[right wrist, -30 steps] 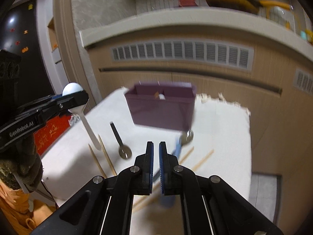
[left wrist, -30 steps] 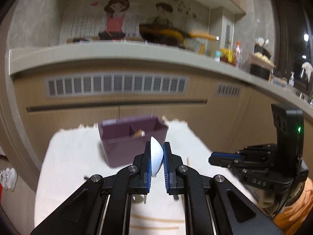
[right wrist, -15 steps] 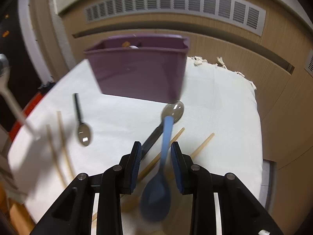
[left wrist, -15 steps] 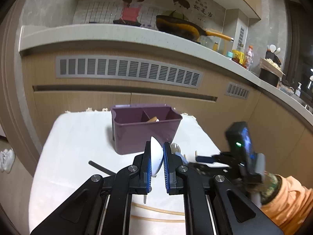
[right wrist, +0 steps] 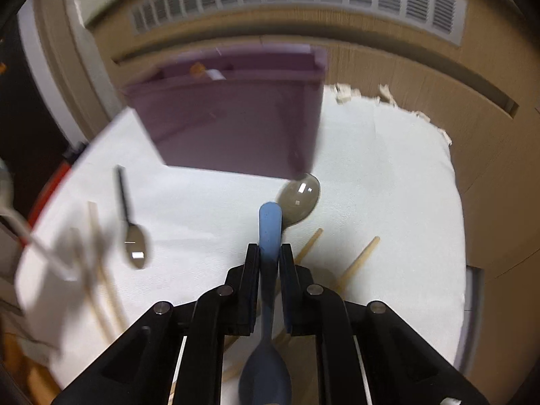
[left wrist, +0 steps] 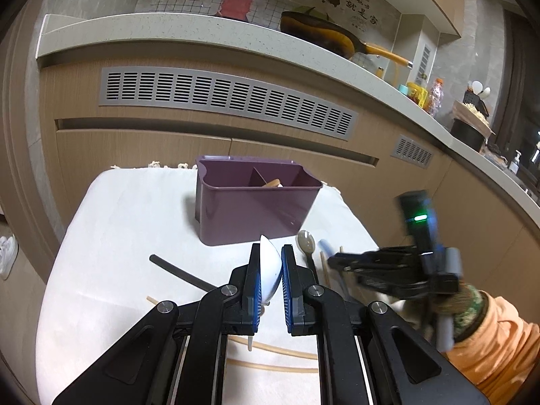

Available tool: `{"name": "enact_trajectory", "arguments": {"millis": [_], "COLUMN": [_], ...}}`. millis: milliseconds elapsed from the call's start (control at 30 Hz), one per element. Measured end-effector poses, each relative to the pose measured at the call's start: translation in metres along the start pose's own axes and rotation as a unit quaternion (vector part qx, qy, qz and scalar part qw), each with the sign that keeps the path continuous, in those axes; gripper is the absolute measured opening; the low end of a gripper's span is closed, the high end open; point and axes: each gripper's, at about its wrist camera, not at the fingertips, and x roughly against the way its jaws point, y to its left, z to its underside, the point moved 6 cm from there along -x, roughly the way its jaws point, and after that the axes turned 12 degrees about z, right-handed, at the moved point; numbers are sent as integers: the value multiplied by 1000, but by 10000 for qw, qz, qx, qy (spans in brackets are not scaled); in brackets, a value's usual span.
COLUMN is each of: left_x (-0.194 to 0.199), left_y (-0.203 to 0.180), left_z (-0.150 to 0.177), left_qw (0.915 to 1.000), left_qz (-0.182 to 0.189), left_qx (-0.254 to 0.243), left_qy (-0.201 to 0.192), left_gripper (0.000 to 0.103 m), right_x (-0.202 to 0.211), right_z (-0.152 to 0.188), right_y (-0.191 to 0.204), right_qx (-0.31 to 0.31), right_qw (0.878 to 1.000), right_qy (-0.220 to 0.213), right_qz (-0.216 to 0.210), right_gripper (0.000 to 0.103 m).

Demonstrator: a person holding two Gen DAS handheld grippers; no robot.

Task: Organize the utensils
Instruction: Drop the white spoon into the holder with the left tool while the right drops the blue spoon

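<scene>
White cloth (right wrist: pixel 388 168); blue spoon (right wrist: pixel 270 226) between closing right gripper (right wrist: pixel 270 253) jaws.

Left gripper (left wrist: pixel 270 258) fingers (left wrist: pixel 253 270) clamping white spoon (left wrist: pixel 270 268), purple caddy (left wrist: pixel 253 212) beyond, on white cloth (left wrist: pixel 128 236)

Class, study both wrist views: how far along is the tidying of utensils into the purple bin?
Done: a few pieces already poke out of the purple bin.

In hand: the left claw grips a white spoon; the right claw is closing on a blue spoon.

Left: two metal spoons and chopsticks on the cloth.
</scene>
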Motion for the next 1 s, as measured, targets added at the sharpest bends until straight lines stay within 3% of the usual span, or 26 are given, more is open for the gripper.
{"name": "enact_trajectory", "arguments": {"millis": [233,433,567,700,833,1000], "left_x": [4,9,11,13,-4,-51], "left_y": [-17,-34,-48,-57,-47,-5], "left_z": [1,-24,-75,-148,-195,-208], "left_qw": [9999,9994,9969,9891,9847,9899], "left_qz": [160,254,252,172,155,158], "left_qx": [-5,-177,-539,-1000,-1114,-776], "left_qy": [7,-167,-510,-1069,-1329,-1173], "left_gripper": [11,11,11,11,11,11], "right_x": [92,150,183,218,220,171], "right_z": [3,-24,-72,-128,-180,-204], "right_y": [-2,-7,-10,-18,-24,-20], "right_qx": [-224,-370,-246,-187,-282,-282], "right_qw": [9935,9801,9690,9526,9425,9471], "right_qy": [-1022,-1861,-2437,-3035,-3318,-3169], "right_qz": [-446,-578,-312,43,297,435], "right_gripper": [11,11,11,11,11,11]}}
